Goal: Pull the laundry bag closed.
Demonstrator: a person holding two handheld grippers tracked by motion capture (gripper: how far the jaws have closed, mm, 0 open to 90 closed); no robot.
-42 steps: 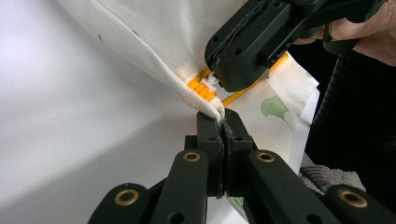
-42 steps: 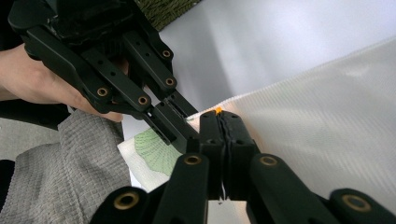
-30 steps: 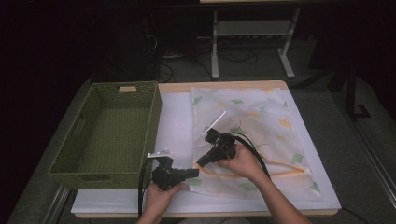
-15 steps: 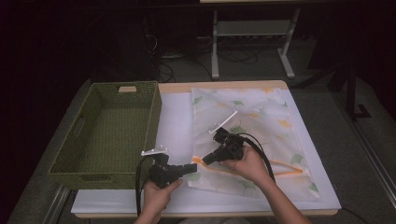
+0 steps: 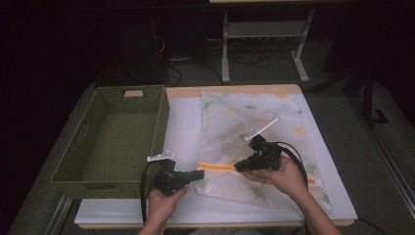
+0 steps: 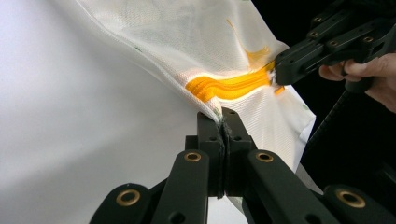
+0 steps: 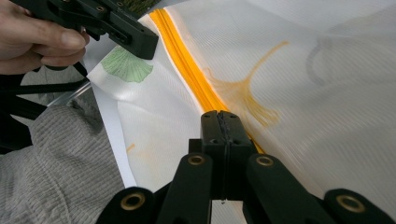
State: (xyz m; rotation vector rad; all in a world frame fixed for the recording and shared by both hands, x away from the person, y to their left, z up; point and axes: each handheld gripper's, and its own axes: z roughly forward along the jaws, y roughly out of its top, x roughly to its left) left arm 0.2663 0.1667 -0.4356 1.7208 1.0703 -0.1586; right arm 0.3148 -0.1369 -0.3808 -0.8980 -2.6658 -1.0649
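A white mesh bag [image 5: 254, 122] printed with ginkgo leaves lies on the white table, an orange zipper [image 5: 220, 167] running along its near part. My left gripper [image 5: 199, 174] is shut on the bag's edge at the zipper's left end; the fabric is pinched between its jaws [image 6: 223, 114]. My right gripper [image 5: 240, 166] is shut on the orange zipper [image 7: 187, 65] a short way to the right, jaws [image 7: 220, 114] pressed together over it. What exactly sits between them is hidden. Each gripper view shows the other gripper [image 6: 280, 70] [image 7: 144, 44] at the zipper.
A green woven basket [image 5: 161, 127] stands empty at the table's left, close beside the left hand. White paper [image 5: 183, 122] covers the table under the bag. A grey sleeve [image 7: 56, 163] lies near the table's front edge. A metal stand [image 5: 225, 54] rises behind the table.
My right gripper has slid to the right along the zipper, away from the left gripper, leaving a longer orange stretch between them. The left gripper has stayed about where it was.
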